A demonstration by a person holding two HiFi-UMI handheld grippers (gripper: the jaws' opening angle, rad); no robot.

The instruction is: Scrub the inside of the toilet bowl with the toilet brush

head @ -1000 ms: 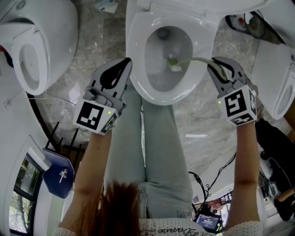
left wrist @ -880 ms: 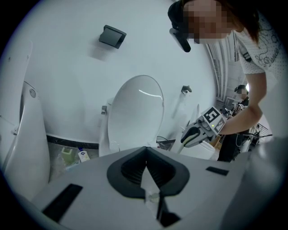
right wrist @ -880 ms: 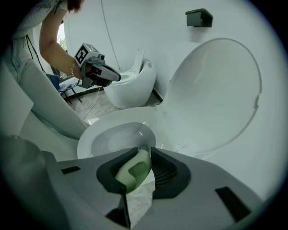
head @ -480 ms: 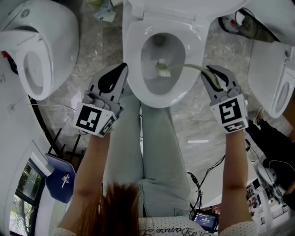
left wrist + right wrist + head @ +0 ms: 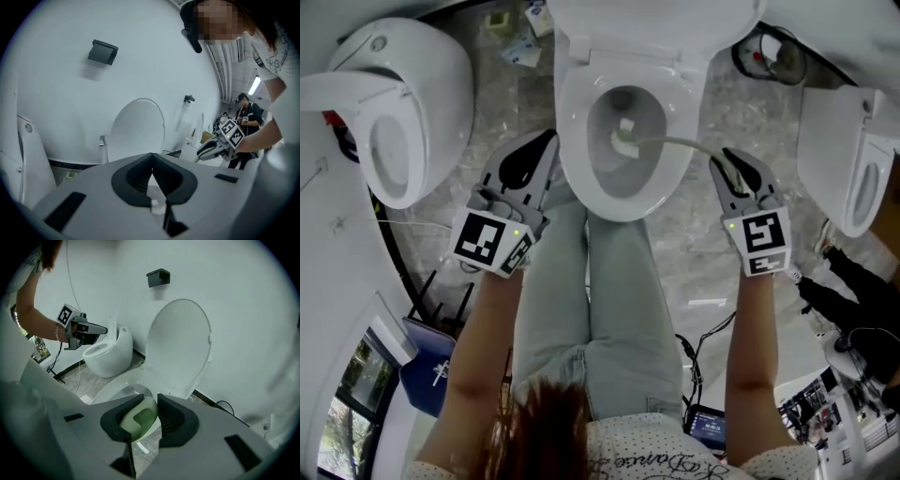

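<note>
1. Right claw (image 5: 729, 161): clamped on the green handle of the toilet brush (image 5: 624, 141). In the right gripper view the handle fills the gap between the jaws.
2. Brush position: the handle runs from this claw to its left, over the rim. The bristle head sits inside the toilet bowl (image 5: 630, 187), near the far wall.
3. Left claw (image 5: 546, 142): jaws together, nothing between them. It hangs just outside the bowl rim, on the side away from the handle.
4. Step in hand: judged to be scrubbing the inner wall, with the head near the basin surface.
5. Next move: likely a sweep of the head round the wall. This calls for a firm hold so the handle does not twist, and clearance between handle and rim.
</note>
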